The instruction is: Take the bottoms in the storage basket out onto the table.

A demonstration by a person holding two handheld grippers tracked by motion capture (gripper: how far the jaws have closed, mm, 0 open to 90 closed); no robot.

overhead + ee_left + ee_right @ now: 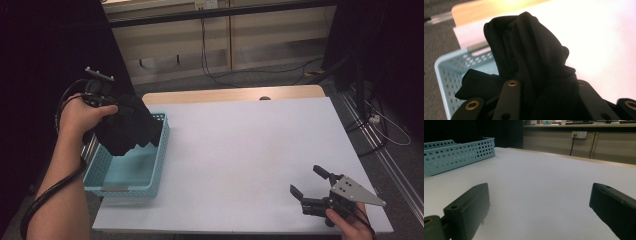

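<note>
L gripper (107, 100) was clamped on a black cloth (127, 127), jaws partly closed round the bunched fabric, cloth hanging above the far end of the blue basket (155, 175) at table's left. R gripper (310, 187) sat near-right on the table (240, 145), jaws wide apart w/ nothing between.

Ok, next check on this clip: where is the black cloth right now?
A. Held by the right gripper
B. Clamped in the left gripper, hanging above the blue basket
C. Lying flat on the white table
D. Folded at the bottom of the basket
B: the black cloth is bunched between the jaws of the left gripper and hangs over the blue basket, while the right gripper rests open with nothing in it.
</note>
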